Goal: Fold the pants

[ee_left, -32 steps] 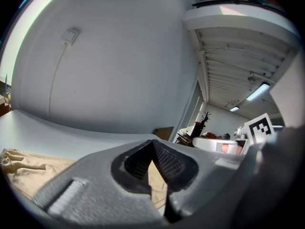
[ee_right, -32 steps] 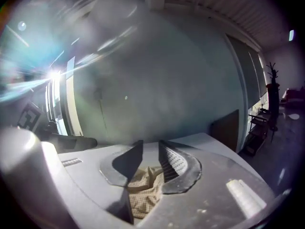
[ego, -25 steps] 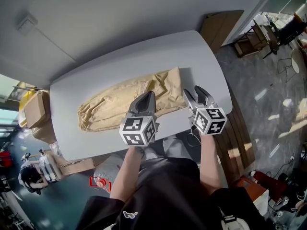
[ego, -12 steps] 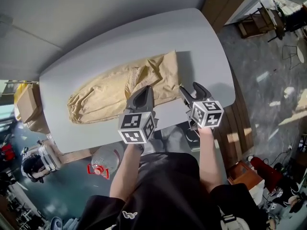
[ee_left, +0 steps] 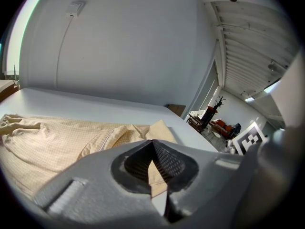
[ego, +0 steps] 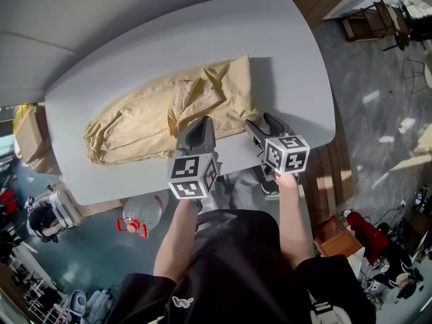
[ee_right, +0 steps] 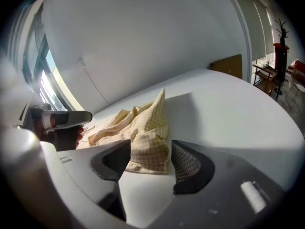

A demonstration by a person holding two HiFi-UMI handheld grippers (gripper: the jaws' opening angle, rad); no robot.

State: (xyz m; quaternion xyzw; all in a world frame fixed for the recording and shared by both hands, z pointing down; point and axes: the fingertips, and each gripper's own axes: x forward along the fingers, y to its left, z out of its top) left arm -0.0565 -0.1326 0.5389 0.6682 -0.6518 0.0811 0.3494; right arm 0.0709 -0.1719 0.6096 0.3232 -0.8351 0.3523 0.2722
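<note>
As right gripper (ee_right: 148, 148) jaws, just opened, straddle crumpled checked pants (ego: 155, 120), left gripper (ee_left: 152, 142) (jaws shut) pinches them.

Bright daylight, soft shadows — fisheye edges dark.

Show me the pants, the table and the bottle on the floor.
pants (ego: 155, 117), head view, middle of the cloth.
table (ego: 290, 52), head view, bare top beside the pants.
bottle (ego: 150, 211), head view, its clear body.
</note>
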